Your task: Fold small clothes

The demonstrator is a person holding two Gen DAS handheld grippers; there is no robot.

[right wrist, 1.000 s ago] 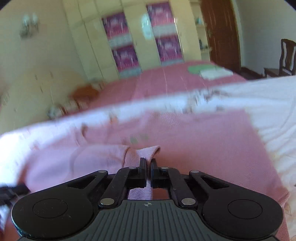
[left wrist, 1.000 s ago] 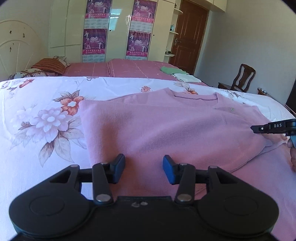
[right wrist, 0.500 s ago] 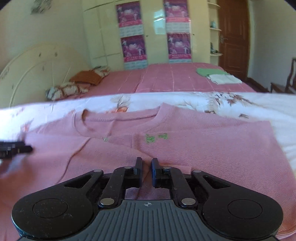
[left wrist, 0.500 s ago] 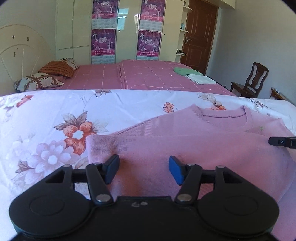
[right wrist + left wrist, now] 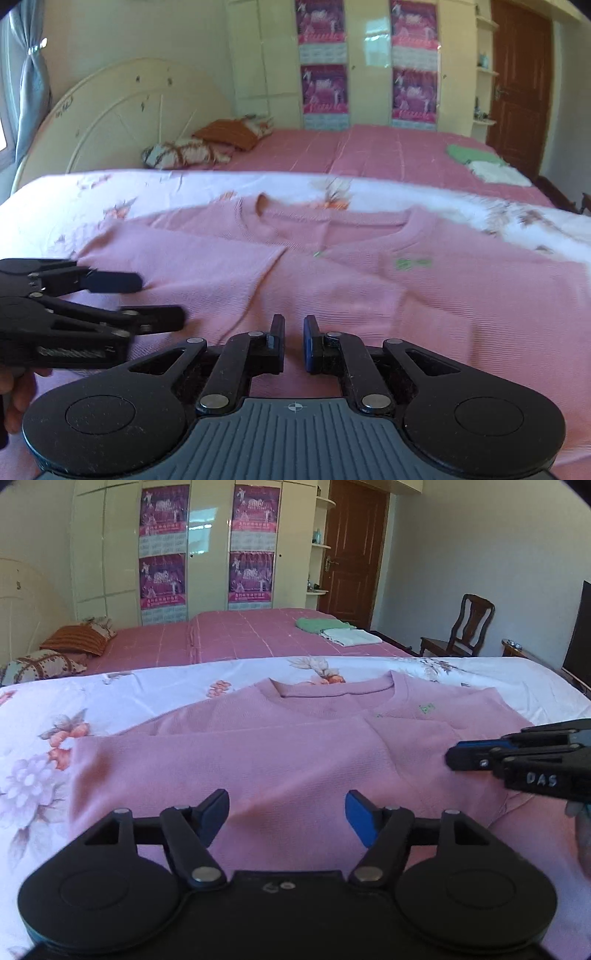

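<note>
A pink sweater point(image 5: 280, 753) lies flat on the floral sheet point(image 5: 110, 694), neckline at the far side, both sleeves folded in over the body; it also shows in the right wrist view point(image 5: 369, 280). My left gripper point(image 5: 287, 814) is open and empty, just above the sweater's near left part. My right gripper point(image 5: 294, 341) has its jaws slightly apart with nothing between them, above the near middle of the sweater. Each gripper shows in the other's view: the right one point(image 5: 458, 757) at the right edge, the left one point(image 5: 147, 299) at the left edge.
A second bed point(image 5: 240, 635) with a pink cover lies beyond, with folded green and white clothes point(image 5: 340, 631) and pillows point(image 5: 70, 646). A wardrobe, a brown door and a wooden chair point(image 5: 469, 627) stand at the back and right.
My right gripper let go of the sleeve, which now lies folded on the body, and opened a little. Both grippers drew closer together above the sweater.
</note>
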